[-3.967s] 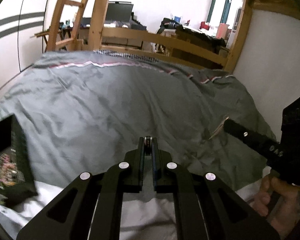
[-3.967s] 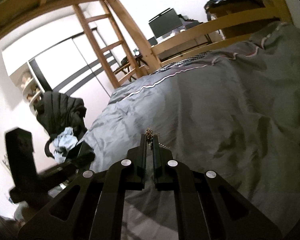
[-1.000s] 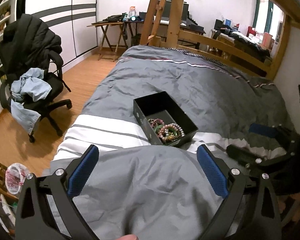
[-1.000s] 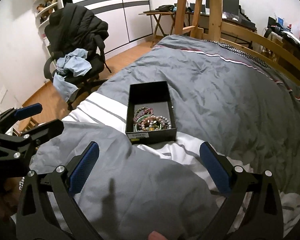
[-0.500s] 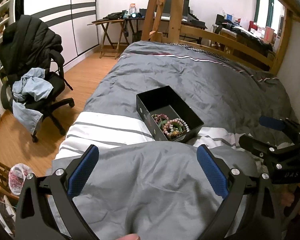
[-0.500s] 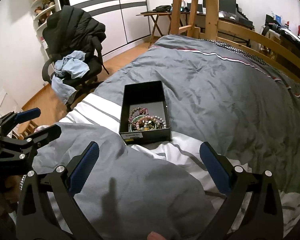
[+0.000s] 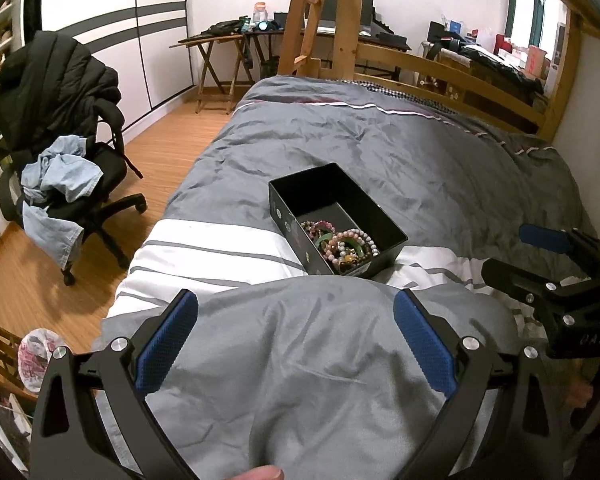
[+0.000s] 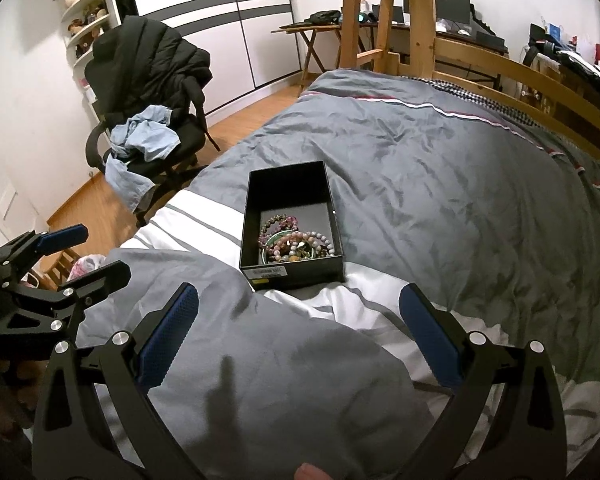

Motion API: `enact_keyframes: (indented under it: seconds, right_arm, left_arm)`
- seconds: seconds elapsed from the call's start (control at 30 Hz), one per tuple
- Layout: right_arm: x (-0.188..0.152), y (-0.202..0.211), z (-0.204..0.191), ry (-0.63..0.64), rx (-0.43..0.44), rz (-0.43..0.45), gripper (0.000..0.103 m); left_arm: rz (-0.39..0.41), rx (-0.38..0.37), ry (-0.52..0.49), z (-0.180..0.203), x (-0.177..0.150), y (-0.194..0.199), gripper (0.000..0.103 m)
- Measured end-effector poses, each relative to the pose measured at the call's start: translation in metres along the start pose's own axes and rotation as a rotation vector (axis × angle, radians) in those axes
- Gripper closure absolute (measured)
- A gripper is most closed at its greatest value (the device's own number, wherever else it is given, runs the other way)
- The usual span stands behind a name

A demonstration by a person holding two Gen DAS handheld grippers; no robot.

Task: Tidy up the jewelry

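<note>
Nearest the cameras, both claws are spread wide with nothing held: left claw point(image 7: 296, 344), right claw point(image 8: 300, 340), each short of the black box point(image 8: 290, 272). The box is parked on the bed point(image 8: 440, 184), bracelets point(image 8: 296, 242) heaped at its near end. Probably light, slippery, tangle-prone beads, so one single loop is best pinched, not the heap.

Black box point(image 8: 292, 272) w/ pink, green, pearl bracelets point(image 8: 296, 242) ahead of blue-padded right gripper point(image 8: 298, 340); grey duvet point(image 8: 440, 184), white-striped sheet point(image 7: 212, 248).
</note>
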State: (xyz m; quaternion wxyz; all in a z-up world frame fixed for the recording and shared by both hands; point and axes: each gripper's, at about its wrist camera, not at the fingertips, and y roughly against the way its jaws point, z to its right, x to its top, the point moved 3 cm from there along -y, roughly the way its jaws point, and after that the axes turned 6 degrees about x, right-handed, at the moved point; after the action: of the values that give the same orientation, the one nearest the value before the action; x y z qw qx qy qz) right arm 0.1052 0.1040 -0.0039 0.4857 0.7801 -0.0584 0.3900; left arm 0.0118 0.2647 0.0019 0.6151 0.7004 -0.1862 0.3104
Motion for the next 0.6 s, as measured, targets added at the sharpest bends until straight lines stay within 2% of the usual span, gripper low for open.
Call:
enact_keyframes:
  seconds: [0.6]
  right_arm:
    - [-0.0016,-0.0013,0.0027,-0.005,0.005,0.004,0.004]
  left_arm:
    - [-0.012,-0.026,-0.004,0.0031,-0.0030,-0.0037,0.007]
